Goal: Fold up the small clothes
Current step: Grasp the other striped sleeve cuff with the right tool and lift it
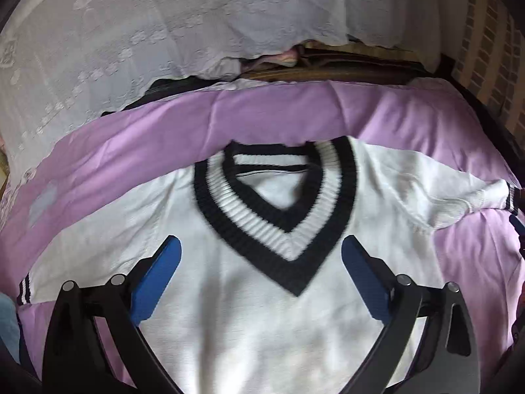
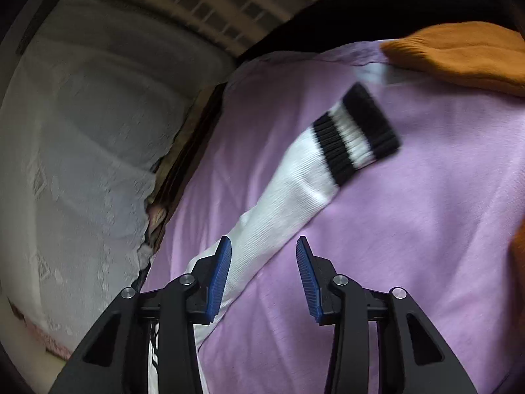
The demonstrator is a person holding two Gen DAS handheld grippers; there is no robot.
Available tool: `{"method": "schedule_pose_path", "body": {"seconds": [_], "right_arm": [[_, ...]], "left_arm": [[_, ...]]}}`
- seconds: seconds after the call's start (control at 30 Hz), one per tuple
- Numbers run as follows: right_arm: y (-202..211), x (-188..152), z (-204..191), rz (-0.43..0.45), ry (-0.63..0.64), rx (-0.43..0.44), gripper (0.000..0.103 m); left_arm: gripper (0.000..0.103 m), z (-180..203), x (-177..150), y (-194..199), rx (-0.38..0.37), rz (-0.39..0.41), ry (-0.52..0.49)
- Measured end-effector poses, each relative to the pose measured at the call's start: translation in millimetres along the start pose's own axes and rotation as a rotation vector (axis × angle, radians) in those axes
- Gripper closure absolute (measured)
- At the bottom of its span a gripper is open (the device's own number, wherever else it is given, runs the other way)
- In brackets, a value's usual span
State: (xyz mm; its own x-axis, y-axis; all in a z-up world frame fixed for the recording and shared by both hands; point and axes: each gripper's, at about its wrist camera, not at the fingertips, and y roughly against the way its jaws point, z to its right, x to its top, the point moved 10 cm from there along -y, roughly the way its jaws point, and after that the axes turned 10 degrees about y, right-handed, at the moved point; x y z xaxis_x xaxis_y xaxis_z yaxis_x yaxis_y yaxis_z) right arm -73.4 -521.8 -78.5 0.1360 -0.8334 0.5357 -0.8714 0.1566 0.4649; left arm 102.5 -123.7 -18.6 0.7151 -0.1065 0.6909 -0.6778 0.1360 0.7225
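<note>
A small white knit sweater (image 1: 262, 312) with a black-and-white striped V-neck (image 1: 288, 246) lies flat, front up, on a purple cloth (image 1: 131, 144). My left gripper (image 1: 261, 246) is open and empty, hovering over the chest just below the collar. In the right wrist view one sleeve (image 2: 285, 197) stretches out over the purple cloth (image 2: 410, 229), ending in a black-and-white striped cuff (image 2: 357, 131). My right gripper (image 2: 264, 246) is open and empty above the sleeve near its shoulder end.
A white lace cover (image 1: 131, 32) lies behind the purple cloth, also in the right wrist view (image 2: 82, 131). An orange knit garment (image 2: 459, 55) lies beyond the cuff. A brick-pattern wall (image 1: 492, 49) stands at the right.
</note>
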Motion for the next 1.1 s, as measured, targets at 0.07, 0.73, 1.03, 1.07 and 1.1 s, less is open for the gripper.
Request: {"method": "schedule_pose_path", "body": {"seconds": [0.07,0.73,1.03,1.07,1.1], "right_arm": [[-4.2,0.8,20.8,0.002,-0.079,-0.021,0.065],[-20.9,38.3,68.0,0.2,-0.343,0.073,0.09],[-36.7,49.9,59.6,0.181,-0.241,-0.034,0.081],[-38.7,52.2,59.7,0.184,-0.245,-0.032,0.081],[-40.1,54.7,60.0,0.189,-0.247,-0.029,0.081]], "left_arm": [[0.007,34.2,-0.9,-10.7,-0.018,-0.01,-0.032],[0.004,75.5,-37.9,-97.8,0.031,-0.09,0.061],[0.004,77.5,-36.9,-98.9,0.032,-0.088,0.06],[0.004,78.2,-38.5,-97.2,0.03,-0.087,0.06],[0.004,77.5,-38.8,-96.6,0.029,-0.087,0.061]]}}
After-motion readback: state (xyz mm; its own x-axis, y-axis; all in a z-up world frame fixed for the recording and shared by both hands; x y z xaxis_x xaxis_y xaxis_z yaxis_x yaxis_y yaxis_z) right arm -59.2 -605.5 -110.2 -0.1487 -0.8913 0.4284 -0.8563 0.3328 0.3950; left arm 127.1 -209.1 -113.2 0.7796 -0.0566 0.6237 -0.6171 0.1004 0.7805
